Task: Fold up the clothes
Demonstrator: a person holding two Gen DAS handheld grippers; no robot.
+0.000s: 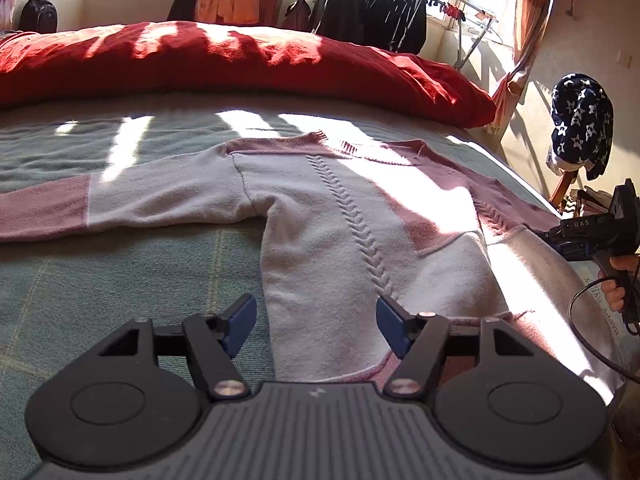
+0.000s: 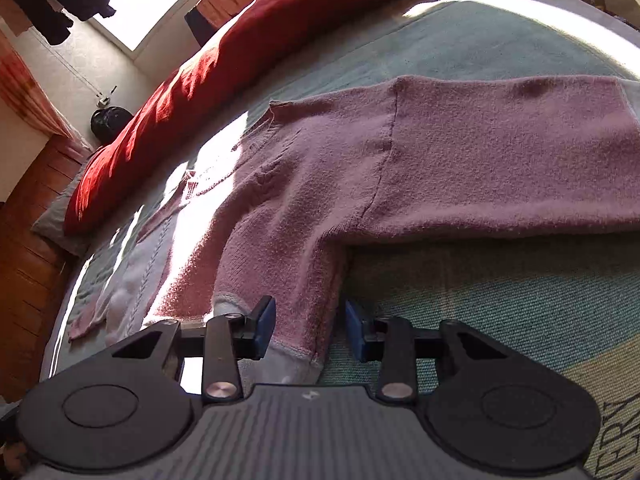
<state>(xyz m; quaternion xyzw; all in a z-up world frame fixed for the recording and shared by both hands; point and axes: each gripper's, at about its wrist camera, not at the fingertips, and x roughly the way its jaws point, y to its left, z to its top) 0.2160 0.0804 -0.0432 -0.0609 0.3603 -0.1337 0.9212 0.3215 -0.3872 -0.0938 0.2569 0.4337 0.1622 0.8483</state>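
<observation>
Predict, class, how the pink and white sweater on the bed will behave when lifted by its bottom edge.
The sweater is soft knit lying limp with wrinkles on the blanket, so it will probably droop and stretch rather than hold shape. Both sleeves are spread wide, so they will likely trail behind. Its fuzzy surface suggests that it will not slip easily from the fingers.

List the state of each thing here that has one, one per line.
sweater: spread flat on the bed, sleeves out, not yet folded
left hand-held gripper: open over the sweater's hem
right hand-held gripper: open, the sweater's side edge between its fingers
red duvet: bunched along the far side
</observation>
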